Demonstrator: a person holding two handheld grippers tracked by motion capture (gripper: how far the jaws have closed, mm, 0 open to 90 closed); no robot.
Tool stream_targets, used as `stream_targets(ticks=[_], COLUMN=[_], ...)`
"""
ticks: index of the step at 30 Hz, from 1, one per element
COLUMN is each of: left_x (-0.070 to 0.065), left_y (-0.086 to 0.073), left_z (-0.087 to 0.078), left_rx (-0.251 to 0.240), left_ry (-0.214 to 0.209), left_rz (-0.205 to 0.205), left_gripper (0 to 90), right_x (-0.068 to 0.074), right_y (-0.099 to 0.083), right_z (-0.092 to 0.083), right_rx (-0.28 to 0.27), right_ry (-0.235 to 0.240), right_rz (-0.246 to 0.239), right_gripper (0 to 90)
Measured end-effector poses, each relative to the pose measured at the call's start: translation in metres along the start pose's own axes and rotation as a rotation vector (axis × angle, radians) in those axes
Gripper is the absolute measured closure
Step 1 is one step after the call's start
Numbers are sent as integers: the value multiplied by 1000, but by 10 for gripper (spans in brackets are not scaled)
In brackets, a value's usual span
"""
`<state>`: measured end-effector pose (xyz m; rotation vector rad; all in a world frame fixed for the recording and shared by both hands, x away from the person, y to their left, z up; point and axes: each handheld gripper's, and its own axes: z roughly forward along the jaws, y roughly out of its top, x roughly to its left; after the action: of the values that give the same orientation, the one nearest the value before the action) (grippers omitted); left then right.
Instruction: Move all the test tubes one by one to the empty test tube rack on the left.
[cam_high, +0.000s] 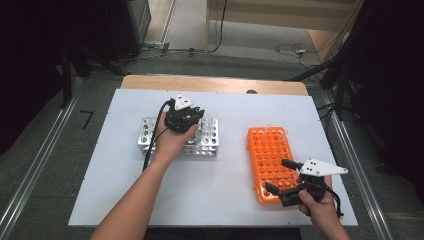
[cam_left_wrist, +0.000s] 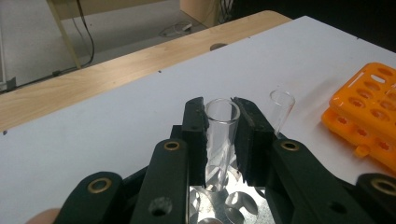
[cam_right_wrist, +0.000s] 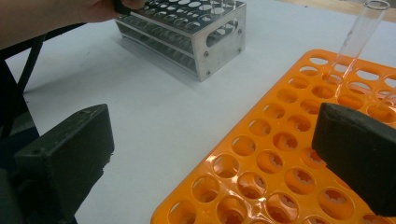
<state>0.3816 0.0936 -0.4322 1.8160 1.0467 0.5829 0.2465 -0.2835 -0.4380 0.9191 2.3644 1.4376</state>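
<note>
My left gripper (cam_left_wrist: 222, 122) is shut on a clear glass test tube (cam_left_wrist: 221, 135) that stands upright in a hole of the metal rack (cam_left_wrist: 224, 203). From above, that gripper (cam_high: 184, 120) sits over the middle of the silver rack (cam_high: 147, 135). A second glass tube (cam_left_wrist: 281, 111) rises just beyond it to the right. My right gripper (cam_right_wrist: 210, 154) stands open over the near left corner of the orange rack (cam_right_wrist: 280, 154), with nothing between its jaws. In the high view it (cam_high: 281, 176) hovers at the orange rack's (cam_high: 270, 150) near edge. One tube (cam_right_wrist: 355, 35) leans in a far hole of the orange rack.
A white board (cam_high: 220, 190) covers the wooden table (cam_high: 215, 83). The silver rack (cam_right_wrist: 187, 35) lies left of the orange one with bare board between them. Cables (cam_high: 295, 50) trail on the floor behind the table.
</note>
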Motion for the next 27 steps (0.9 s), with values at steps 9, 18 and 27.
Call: stream_targets(ticks=[9, 18, 27], left_x=[1, 7, 6], left_y=[-2, 0, -4], left_z=[2, -6, -25], left_rx=[39, 25, -27], left_ry=[-7, -32, -58], left_rz=[-7, -53, -97], left_gripper=[749, 666, 445], right_x=[0, 0, -6], right_y=[0, 0, 5], right_z=[0, 1, 4], right_rx=[0, -3, -11], right_ry=[1, -1, -5], right_rz=[1, 2, 19], right_gripper=[0, 0, 0])
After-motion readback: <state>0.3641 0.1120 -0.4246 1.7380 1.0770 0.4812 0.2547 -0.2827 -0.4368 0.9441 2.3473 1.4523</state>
